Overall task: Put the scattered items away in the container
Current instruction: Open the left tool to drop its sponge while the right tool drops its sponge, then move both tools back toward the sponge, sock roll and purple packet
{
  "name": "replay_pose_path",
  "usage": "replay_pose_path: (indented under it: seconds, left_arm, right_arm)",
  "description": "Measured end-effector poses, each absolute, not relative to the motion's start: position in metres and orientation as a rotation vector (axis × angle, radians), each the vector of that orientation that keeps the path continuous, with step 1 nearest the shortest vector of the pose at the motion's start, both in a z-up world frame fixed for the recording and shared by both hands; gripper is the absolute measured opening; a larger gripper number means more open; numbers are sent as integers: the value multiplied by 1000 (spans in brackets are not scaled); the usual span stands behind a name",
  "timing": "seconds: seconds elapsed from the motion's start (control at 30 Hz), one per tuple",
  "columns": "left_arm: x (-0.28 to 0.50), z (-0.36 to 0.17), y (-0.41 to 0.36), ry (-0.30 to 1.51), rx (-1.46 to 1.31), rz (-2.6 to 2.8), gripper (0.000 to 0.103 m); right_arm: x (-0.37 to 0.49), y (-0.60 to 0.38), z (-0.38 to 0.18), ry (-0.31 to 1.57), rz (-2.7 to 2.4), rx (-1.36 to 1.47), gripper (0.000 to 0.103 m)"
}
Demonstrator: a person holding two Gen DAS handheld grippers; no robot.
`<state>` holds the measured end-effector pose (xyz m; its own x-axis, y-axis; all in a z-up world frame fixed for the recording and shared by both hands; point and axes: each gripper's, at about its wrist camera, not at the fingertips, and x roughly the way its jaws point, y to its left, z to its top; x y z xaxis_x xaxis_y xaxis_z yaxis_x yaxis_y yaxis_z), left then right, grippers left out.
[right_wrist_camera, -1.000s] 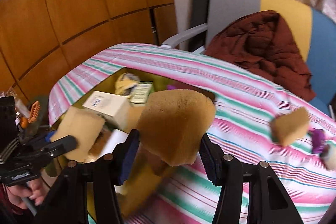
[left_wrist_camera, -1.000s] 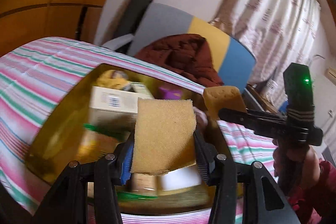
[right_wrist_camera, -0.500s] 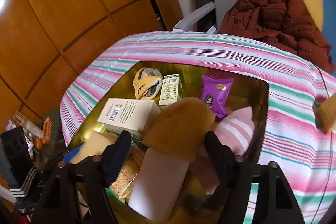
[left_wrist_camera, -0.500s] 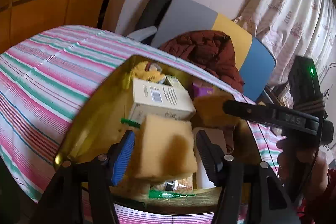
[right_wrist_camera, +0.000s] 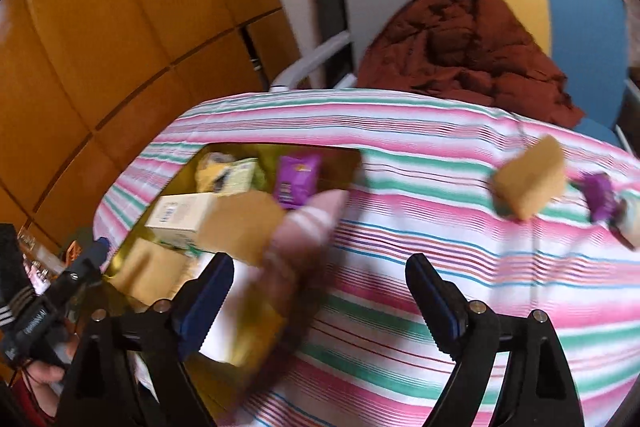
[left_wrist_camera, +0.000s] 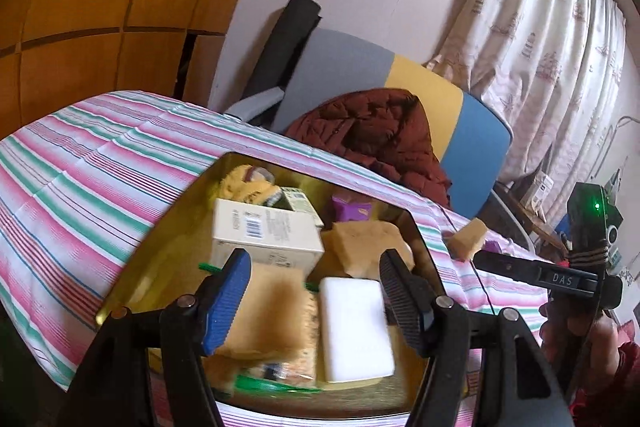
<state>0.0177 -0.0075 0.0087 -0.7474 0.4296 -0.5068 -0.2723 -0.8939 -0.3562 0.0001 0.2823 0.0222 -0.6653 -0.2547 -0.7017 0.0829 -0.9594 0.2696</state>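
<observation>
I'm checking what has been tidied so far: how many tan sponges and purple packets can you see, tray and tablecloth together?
Tan sponges: 3 (two in the tray, one on the cloth)
Purple packets: 2 (one in the tray, one on the cloth)
Total: 5

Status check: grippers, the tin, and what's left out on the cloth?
Left gripper and right gripper opening, nothing gripped. Both sponges down in the gold tin. One sponge and a purple item left on the cloth; path clear.
</observation>
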Motion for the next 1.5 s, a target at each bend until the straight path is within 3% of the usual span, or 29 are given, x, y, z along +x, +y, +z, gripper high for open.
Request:
replay_pose_path:
  seconds: [0.47, 0.77, 1.0, 1.27, 1.5]
  left_arm:
    - [31, 22, 66, -217, -825, 2475, 68]
    - [38, 30, 118, -105, -819, 2363, 68]
    - [42, 33, 160, -18, -818, 2290, 68]
    - [35, 31, 206, 72, -854, 2210, 68]
    - [5, 18, 248, 113, -907, 2180, 68]
  right_arm:
    - [25, 386, 5, -405, -2819, 1326, 89]
    - [41, 474, 1, -611, -2961, 1403, 89]
    - [30, 531, 7, -670, -3119, 1337, 96]
    - [13, 558, 6, -668, -3239, 1270, 97]
    - [21, 603, -14, -880, -3223, 1304, 97]
